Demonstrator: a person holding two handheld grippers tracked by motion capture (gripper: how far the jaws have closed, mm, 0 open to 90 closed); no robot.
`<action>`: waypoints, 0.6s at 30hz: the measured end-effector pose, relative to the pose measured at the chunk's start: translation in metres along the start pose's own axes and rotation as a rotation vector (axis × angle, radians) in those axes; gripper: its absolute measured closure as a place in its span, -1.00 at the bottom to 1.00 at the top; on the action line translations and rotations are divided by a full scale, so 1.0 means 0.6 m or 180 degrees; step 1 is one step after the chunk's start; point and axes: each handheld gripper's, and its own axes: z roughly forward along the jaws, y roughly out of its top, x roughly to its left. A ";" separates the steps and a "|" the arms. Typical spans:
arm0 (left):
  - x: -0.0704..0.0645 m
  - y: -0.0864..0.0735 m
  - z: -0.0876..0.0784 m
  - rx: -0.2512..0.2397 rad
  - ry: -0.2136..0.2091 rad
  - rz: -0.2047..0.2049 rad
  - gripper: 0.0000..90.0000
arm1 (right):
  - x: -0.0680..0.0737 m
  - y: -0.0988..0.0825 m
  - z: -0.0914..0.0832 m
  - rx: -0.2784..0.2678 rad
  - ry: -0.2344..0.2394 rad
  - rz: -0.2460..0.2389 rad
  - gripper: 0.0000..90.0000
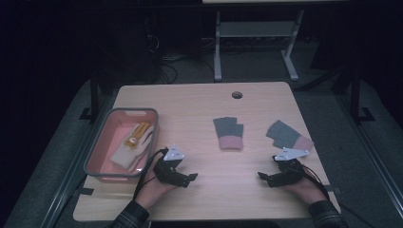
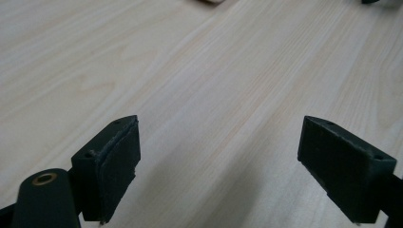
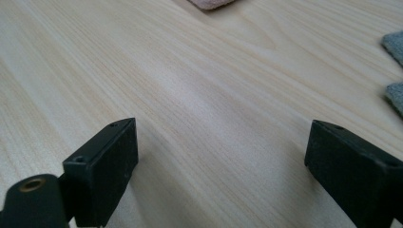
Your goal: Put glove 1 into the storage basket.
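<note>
Right of the pink bin (image 1: 97, 147), both grey gloves (image 1: 228, 133) are lying flat while the left gripper (image 1: 186, 178) and right gripper (image 1: 264, 177) are hovering empty, jaws apart; pinching thin fabric risks slipping.

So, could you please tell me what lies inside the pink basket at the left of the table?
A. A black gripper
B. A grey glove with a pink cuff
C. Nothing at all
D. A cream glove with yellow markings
D: in the high view a cream glove with yellow markings lies in the pink basket, while both grey gloves with pink cuffs lie on the wooden table.
</note>
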 end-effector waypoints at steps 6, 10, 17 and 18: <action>-0.007 -0.017 0.022 0.0124 -0.0002 0.0172 -0.70 | 0.000 0.005 0.000 0.0069 -0.0025 0.0014 -0.76; -0.005 -0.021 0.024 0.0079 0.0059 0.0313 -0.71 | -0.003 0.010 -0.003 0.0133 0.0003 0.0037 -0.62; 0.001 -0.030 0.021 -0.0015 -0.0006 0.0331 -0.73 | -0.012 0.022 -0.013 0.0139 0.0003 0.0027 -0.16; 0.001 -0.030 0.020 -0.0009 -0.0004 0.0341 -0.72 | -0.015 0.025 -0.016 0.0121 -0.0031 0.0031 -0.03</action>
